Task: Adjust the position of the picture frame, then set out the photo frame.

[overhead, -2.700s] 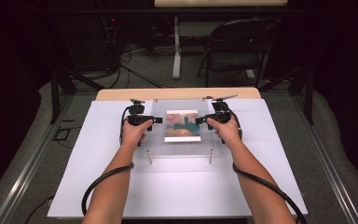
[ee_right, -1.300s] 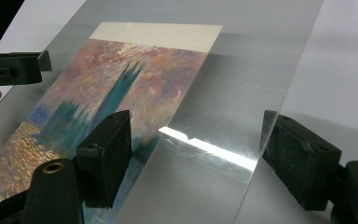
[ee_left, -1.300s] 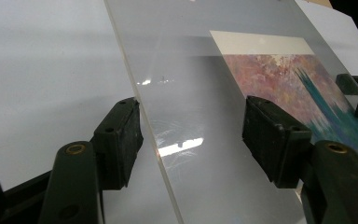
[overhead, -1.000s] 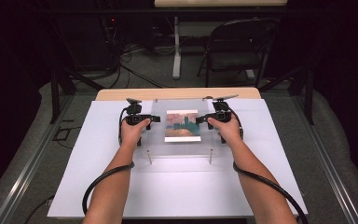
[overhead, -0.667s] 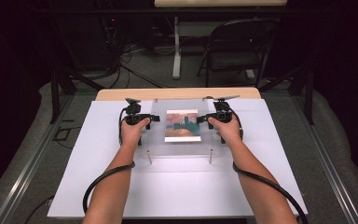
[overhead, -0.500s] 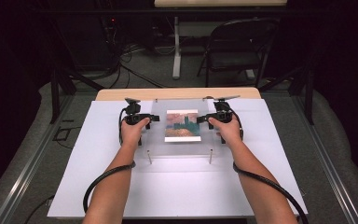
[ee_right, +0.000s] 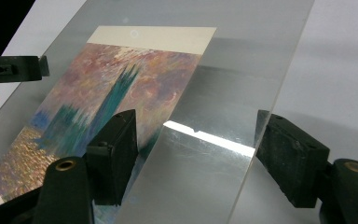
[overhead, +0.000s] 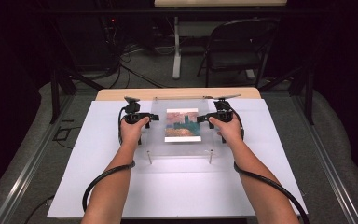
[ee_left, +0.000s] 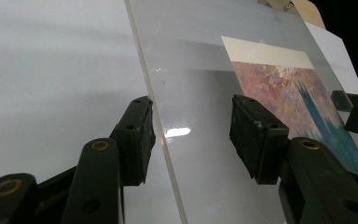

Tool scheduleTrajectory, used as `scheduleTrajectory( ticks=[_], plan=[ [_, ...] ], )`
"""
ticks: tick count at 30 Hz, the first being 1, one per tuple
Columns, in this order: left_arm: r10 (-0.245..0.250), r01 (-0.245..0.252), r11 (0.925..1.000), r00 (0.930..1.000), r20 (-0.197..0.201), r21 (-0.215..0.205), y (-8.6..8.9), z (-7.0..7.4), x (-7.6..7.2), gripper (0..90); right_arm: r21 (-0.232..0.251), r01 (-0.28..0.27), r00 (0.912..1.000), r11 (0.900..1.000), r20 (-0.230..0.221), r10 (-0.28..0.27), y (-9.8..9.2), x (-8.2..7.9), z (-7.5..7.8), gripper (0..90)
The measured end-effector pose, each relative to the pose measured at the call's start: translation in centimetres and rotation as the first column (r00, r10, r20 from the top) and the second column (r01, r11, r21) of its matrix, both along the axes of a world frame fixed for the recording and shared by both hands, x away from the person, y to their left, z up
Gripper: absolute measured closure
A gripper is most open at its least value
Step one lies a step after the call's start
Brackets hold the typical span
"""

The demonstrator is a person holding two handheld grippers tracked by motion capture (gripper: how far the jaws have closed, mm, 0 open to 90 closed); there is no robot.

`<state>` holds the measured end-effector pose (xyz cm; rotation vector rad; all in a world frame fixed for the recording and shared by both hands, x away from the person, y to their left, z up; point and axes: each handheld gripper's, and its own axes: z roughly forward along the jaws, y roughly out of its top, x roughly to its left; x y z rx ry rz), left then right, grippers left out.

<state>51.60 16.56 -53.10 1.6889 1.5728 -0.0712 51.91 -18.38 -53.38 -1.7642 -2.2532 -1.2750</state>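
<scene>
With our left tool [ee_left: 191,140] and right tool [ee_right: 196,158] both spread apart astride opposite edges of the clear panel [overhead: 182,112] over the painted print [overhead: 182,124], we risk it slipping if either closes unevenly.

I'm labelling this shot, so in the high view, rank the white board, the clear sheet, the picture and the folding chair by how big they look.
1. White board, by far the largest.
2. Folding chair and clear sheet: they look similar, and the chair stands farther back, so I won't rank them.
3. Picture, the smallest.
</scene>
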Motion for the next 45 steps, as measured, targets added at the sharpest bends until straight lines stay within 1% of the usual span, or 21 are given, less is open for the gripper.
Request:
scheduleTrajectory(
  ticks=[4,8,12,13,16,20,27,28,29,38,39,45],
  plan=[
    [-0.002,0.002,1.0000,1.0000,-0.001,0.009,0.0,0.2,0.0,49.6,-0.001,0.002,1.0000,1.000,0.002,-0.002,0.0,-0.1,0.1,30.1],
    [0.002,-0.002,0.9999,1.0000,0.002,0.013,-0.2,0.5,-0.1,49.7,-0.001,0.003,0.9999,1.000,0.014,-0.003,0.1,-0.2,0.3,30.0],
    [0.003,-0.003,0.9997,1.0000,0.007,0.023,-0.2,0.9,-0.3,49.9,-0.013,0.002,0.9997,1.000,0.024,-0.002,0.1,-0.4,0.6,30.1],
    [0.005,-0.005,0.9997,0.9999,0.009,0.023,-0.3,1.0,-0.4,50.0,-0.017,-0.002,0.9998,1.000,0.019,0.002,0.1,-0.4,0.8,30.1],
    [0.002,-0.003,0.9995,0.9998,0.018,0.033,-0.3,1.4,-0.6,50.2,-0.017,0.005,0.9995,1.000,0.031,-0.004,0.2,-0.6,1.1,30.2],
    [0.005,-0.006,0.9991,0.9996,0.028,0.042,-0.4,2.0,-0.9,50.3,-0.033,-0.001,0.9995,0.999,0.033,0.002,0.3,-0.9,1.7,30.9],
    [0.002,-0.005,0.9985,0.9991,0.042,0.055,-0.5,2.9,-1.4,51.7,-0.044,-0.001,0.9984,0.999,0.057,0.003,0.3,-1.4,2.5,32.3],
    [0.010,-0.012,0.9987,0.9988,0.048,0.050,-0.5,3.0,-1.5,51.9,-0.050,-0.004,0.9984,0.999,0.056,0.006,0.3,-1.5,2.7,32.5],
    [-0.004,0.001,0.9984,0.9988,0.049,0.056,-0.4,3.2,-1.5,52.2,-0.055,-0.006,0.9983,0.998,0.058,0.010,0.3,-1.6,2.9,32.7],
    [0.000,-0.004,0.9986,0.9970,0.078,0.052,-0.2,4.4,-2.4,55.2,-0.069,-0.005,0.9959,0.998,0.089,0.011,0.3,-2.4,4.1,35.9],
    [-0.007,0.003,0.9986,0.9971,0.076,0.053,-0.2,4.4,-2.5,55.6,-0.067,-0.001,0.9961,0.998,0.088,0.007,0.2,-2.6,4.3,36.3],
    [-0.001,-0.005,0.9979,0.9965,0.084,0.065,-0.3,5.0,-2.9,56.6,-0.074,-0.002,0.9950,0.997,0.099,0.009,0.2,-3.0,4.8,37.8]
  ],
)
